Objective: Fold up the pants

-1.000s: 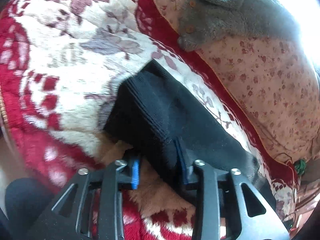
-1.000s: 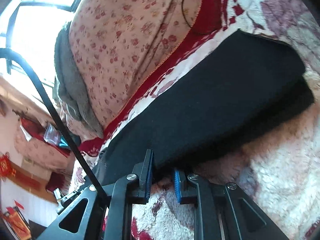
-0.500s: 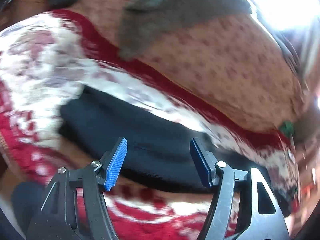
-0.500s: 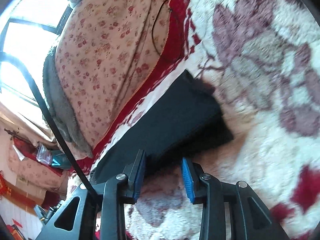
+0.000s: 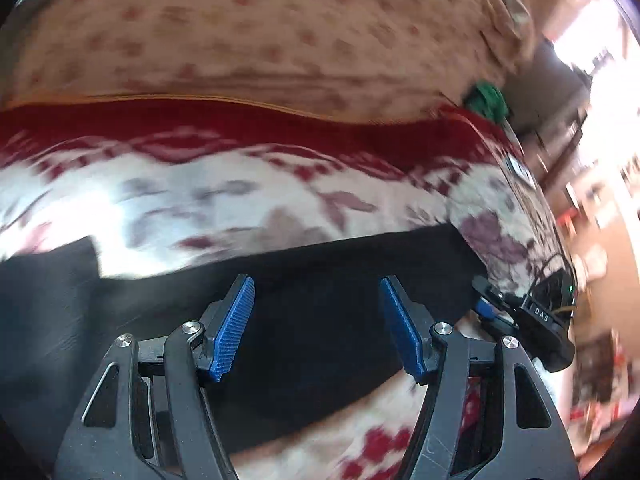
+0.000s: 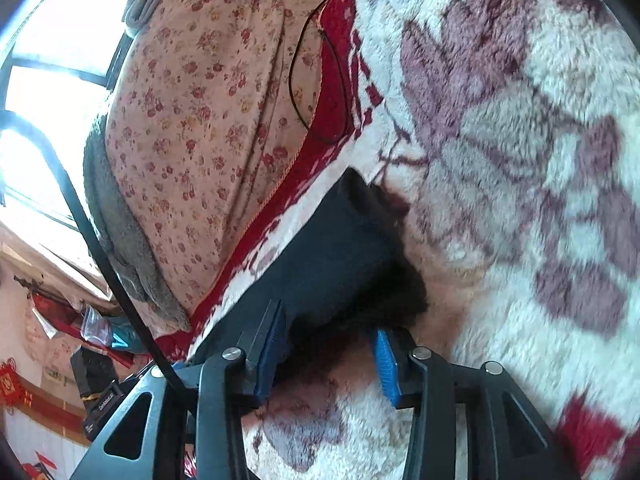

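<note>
Fleece floral blanket [image 6: 520,160], black pants [image 5: 320,280] lying on it

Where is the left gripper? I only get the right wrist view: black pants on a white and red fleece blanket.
Observer: The left gripper hovers over the long black pants, partway along them.
Operator: Holding anything?
Observer: No. Its jaws have just been opening and stand wide; the pants lie beneath, unpinched.
Operator: Does that view show the right gripper?
Observer: Yes, at the pants' right end; its jaws have just been opening too, with the cloth between them ungripped.
</note>
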`<state>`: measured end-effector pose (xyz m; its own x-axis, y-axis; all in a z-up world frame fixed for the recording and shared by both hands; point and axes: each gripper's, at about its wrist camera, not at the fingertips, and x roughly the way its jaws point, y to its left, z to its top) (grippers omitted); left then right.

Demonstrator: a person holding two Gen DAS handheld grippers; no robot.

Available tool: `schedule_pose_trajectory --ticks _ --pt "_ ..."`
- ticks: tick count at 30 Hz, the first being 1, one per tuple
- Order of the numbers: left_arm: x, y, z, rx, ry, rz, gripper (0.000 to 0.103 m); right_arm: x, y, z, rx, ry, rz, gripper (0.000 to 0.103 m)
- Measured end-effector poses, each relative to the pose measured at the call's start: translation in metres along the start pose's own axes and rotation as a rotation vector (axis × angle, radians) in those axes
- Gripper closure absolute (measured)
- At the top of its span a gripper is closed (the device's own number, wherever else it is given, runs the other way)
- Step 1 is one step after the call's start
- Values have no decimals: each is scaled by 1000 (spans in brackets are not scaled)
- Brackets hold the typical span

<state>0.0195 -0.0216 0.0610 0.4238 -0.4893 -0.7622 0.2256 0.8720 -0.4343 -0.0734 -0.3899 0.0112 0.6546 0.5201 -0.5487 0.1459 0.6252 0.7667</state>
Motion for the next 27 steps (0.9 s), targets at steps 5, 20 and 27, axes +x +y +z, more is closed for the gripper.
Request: schedule_pose_trajectory --ticks 5,20,27 --pt "50 -52 27 164 70 -60 38 1 -5 8 -3 1 4 63" --pt "155 -102 63 280 368 -221 38 0 -10 5 -23 19 65 62" --pt "176 -119 66 343 435 -300 38 1 -10 3 -39 19 71 61"
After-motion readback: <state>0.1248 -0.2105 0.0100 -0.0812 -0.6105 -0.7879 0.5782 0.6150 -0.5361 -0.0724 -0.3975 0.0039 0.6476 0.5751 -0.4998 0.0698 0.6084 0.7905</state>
